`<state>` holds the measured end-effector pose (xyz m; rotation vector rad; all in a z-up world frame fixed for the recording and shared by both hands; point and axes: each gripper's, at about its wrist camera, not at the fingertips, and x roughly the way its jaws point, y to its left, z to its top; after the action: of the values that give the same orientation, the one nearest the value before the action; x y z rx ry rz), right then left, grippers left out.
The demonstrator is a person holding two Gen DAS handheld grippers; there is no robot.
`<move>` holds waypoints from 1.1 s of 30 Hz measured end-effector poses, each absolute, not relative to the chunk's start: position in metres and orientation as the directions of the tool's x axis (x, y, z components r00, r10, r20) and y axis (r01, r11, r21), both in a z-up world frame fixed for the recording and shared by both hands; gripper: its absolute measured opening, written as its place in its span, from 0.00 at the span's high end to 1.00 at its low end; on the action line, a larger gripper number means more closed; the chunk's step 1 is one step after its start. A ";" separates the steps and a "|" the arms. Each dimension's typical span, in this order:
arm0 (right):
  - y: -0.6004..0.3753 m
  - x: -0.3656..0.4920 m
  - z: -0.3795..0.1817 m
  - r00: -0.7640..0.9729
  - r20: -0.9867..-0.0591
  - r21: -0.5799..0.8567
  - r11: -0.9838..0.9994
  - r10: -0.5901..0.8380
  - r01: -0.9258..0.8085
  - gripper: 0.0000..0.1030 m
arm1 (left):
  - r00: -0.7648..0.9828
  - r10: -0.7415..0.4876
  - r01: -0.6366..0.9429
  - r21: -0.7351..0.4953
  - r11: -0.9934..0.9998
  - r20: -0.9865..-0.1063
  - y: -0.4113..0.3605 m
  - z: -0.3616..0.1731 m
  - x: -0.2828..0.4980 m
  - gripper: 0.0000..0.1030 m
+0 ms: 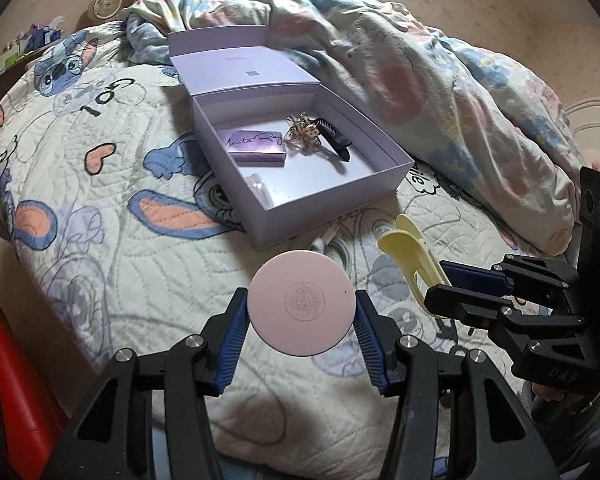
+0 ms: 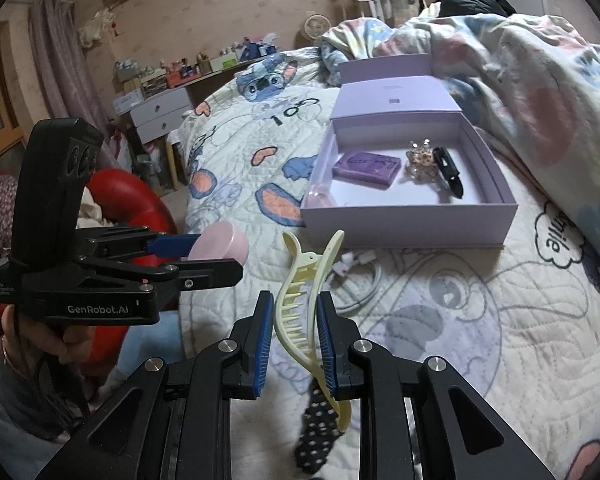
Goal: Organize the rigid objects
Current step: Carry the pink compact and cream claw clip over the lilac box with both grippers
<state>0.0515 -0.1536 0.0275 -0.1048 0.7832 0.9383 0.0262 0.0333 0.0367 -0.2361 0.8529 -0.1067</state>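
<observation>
Your left gripper [image 1: 302, 316] is clamped across the rim of the round pink case [image 1: 302, 303], pads on opposite edges, so the flat lid faces up and the case stays level. Your right gripper [image 2: 294, 344] is pinched tight on the pale yellow hair clip [image 2: 300, 300], gripping it near mid-length with the teeth between the pads and the spread tail pointing toward the box; a black dotted piece [image 2: 316, 428] hangs below it, and I cannot tell what that is. Both things are off the bed [image 1: 100, 280], held just short of the open lilac box [image 1: 332, 200].

That box sits ahead with its lid folded back away from you, so the near wall is the edge you must clear. Inside, the purple packet [image 1: 256, 145], a spotted claw clip [image 1: 303, 132] and a black clip [image 1: 338, 145] crowd the back; the front right corner looks bare and is likely the best landing room. A white cable [image 2: 360, 280] lies on the quilt just before the box, and the bunched duvet [image 1: 440, 112] presses close on its right side, so come in from the front.
</observation>
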 end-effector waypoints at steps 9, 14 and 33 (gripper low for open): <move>-0.159 0.079 0.035 0.345 -0.641 0.230 0.601 0.685 -0.766 0.79 | 0.665 -0.179 0.001 -0.239 0.971 -0.725 0.026 0.044 0.054 0.51; -0.160 0.093 0.040 0.355 -0.636 0.216 0.600 0.685 -0.770 0.79 | 0.666 -0.183 0.004 -0.242 0.970 -0.723 0.024 0.046 0.069 0.51; -0.158 0.150 0.065 0.405 -0.605 0.172 0.609 0.686 -0.774 0.79 | 0.700 -0.152 0.008 -0.206 0.979 -0.697 0.028 0.068 0.121 0.51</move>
<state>0.1499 -0.1583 0.0649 -0.1437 0.6918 0.9255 0.1213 0.0285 0.0681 -0.1926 0.7911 -0.0902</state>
